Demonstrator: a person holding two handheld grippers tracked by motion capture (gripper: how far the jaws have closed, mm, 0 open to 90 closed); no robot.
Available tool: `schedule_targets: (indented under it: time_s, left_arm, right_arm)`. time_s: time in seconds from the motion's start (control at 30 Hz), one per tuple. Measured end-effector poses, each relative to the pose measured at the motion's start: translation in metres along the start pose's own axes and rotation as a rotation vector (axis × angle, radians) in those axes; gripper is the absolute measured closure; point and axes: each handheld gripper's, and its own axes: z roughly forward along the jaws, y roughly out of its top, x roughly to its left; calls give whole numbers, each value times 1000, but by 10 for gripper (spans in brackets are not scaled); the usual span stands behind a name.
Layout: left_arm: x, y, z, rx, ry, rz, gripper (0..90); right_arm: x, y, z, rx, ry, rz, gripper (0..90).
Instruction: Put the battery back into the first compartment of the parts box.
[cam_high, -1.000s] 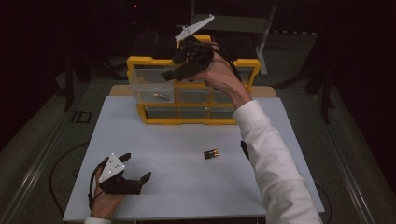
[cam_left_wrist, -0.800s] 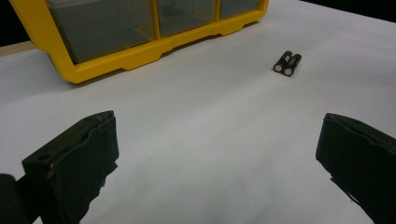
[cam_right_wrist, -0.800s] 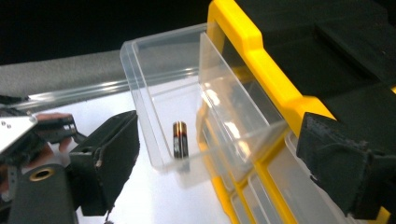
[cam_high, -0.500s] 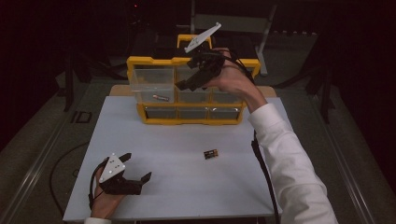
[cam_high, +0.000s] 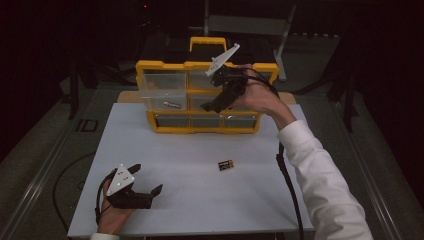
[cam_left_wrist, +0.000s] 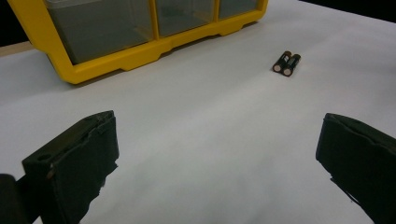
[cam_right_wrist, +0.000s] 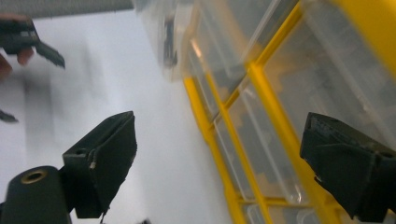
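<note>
The right claw (cam_high: 216, 103) hangs in front of the yellow drawer cabinet (cam_high: 200, 95), tilted down toward its middle row of clear drawers, with the person's hand (cam_high: 260, 97) wrapped around its body and the grey three-cornered plate (cam_high: 222, 59) sticking up above it. Its jaws have just been opening and now stand wide apart with nothing between them; in the right gripper view the cabinet's yellow frame (cam_right_wrist: 275, 121) and clear drawer fronts lie close ahead of the two black jaws, nearer the right one. To the left of this claw in the high view, a pulled-out drawer (cam_high: 165, 102) holds a small dark battery (cam_high: 171, 104), near the claw's tips but apart from them. Below the claw, well apart on the white surface (cam_high: 190, 190), lies a pair of batteries (cam_high: 225, 165) side by side. The left claw (cam_high: 147, 182) rests low at the near left corner of the surface, its jaws spread wide and empty. In the left gripper view the same pair of batteries (cam_left_wrist: 286, 63) lies well ahead of it, toward its right jaw, and the cabinet's bottom corner (cam_left_wrist: 88, 70) stands ahead toward its left jaw.
</note>
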Motion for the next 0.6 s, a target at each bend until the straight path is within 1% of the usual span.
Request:
schedule_targets:
  time_s: [0.1, 0.17, 0.23, 0.27, 0.3, 0.33, 0.37, 0.43, 0.47, 0.6]
  left_arm:
    - [0, 0, 0, -1, 0, -2, 1]
    - [0, 0, 0, 0, -1, -2, 1]
    - [-1, 0, 1, 0, 0, -1, 1]
    - [-1, 0, 1, 0, 0, -1, 1]
    - [-1, 0, 1, -1, 0, -2, 1]
    - [-1, 0, 1, 1, 0, -1, 1]
    - [-1, 0, 1, 1, 0, -2, 1]
    - [-1, 0, 1, 0, 0, -3, 1]
    - [-1, 0, 1, 0, -1, -4, 1]
    - [-1, 0, 1, 1, -2, 0, 1]
  right_arm:
    - [4, -11, 5, 34, 10, -9, 111]
    - [5, -19, 10, 59, 8, -28, 111]
    - [6, -27, 14, 74, 8, -28, 113]
    - [6, -27, 14, 74, 8, -28, 113]
    - [7, -31, 16, 83, 8, -29, 113]
    - [8, -38, 20, 106, 0, -39, 114]
    - [8, -41, 21, 106, 7, -44, 114]
    - [10, -48, 24, 116, 2, -52, 119]
    - [11, -51, 25, 120, 9, -52, 125]
    - [14, -63, 31, 156, 10, -64, 125]
